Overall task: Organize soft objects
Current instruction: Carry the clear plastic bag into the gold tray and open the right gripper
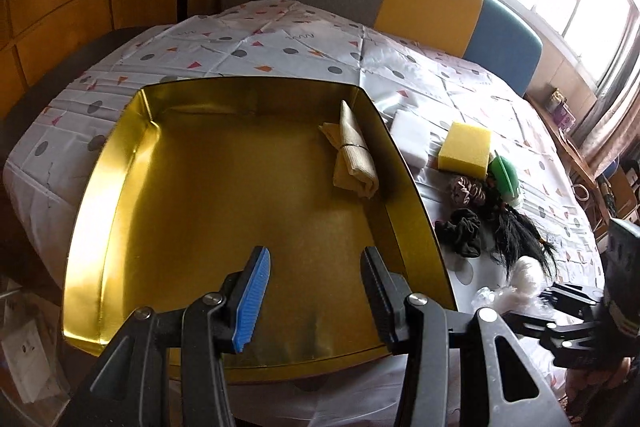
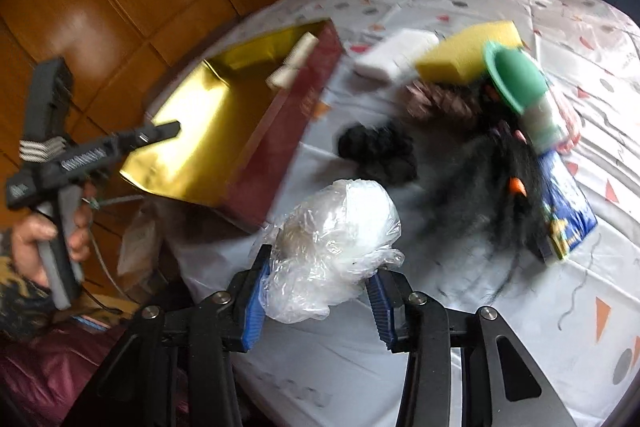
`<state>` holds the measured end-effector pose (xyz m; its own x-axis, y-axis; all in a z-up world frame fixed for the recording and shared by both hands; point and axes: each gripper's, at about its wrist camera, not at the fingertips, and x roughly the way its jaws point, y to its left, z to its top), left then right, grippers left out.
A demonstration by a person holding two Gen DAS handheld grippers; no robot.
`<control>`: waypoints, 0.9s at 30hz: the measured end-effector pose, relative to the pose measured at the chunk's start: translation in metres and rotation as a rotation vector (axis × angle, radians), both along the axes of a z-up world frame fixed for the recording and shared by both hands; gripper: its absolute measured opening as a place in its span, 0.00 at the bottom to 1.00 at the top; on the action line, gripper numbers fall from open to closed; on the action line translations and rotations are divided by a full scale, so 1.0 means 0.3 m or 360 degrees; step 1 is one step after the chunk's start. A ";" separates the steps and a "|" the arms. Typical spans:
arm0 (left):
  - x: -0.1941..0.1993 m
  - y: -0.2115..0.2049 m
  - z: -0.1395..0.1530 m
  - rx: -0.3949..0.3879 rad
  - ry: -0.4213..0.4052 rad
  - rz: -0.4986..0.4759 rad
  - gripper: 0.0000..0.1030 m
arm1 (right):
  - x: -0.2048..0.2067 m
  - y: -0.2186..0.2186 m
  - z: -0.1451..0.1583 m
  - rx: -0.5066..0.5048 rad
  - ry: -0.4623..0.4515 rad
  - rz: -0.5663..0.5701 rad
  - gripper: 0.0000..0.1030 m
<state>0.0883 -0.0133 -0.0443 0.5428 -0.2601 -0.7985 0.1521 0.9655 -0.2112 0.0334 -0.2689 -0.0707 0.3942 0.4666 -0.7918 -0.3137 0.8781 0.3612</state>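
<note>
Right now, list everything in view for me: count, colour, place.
tin box: one, gold inside, dark red outside, on the tablecloth
rolled cloth: one, beige, inside the box by its right wall
sponge: one, yellow, right of the box
white pad: one, beside the sponge
scrunchies: one brown patterned, one black
doll: one, green hat, black hair
plastic-wrapped white ball: one, between the right pads
tablecloth: one, white, patterned
left hand-held gripper: open, over the box
right hand-held gripper: gripping the ball
</note>
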 end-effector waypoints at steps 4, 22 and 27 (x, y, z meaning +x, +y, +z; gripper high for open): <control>-0.007 0.030 0.005 0.0010 -0.0018 0.0035 0.46 | 0.008 0.068 0.058 0.0042 -0.0065 0.0023 0.44; -0.036 0.130 -0.006 -0.0015 -0.0008 0.0117 0.46 | 0.258 0.423 0.085 -0.0175 -0.0166 0.0059 0.82; -0.046 0.130 -0.006 0.0011 -0.0033 0.0108 0.49 | 0.250 0.340 0.117 -0.0060 -0.0201 -0.0052 0.97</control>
<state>0.0744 0.0257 -0.0462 0.5753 -0.2165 -0.7887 0.0902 0.9752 -0.2019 0.1085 -0.1669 -0.0357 0.5063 0.4225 -0.7517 -0.3257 0.9009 0.2870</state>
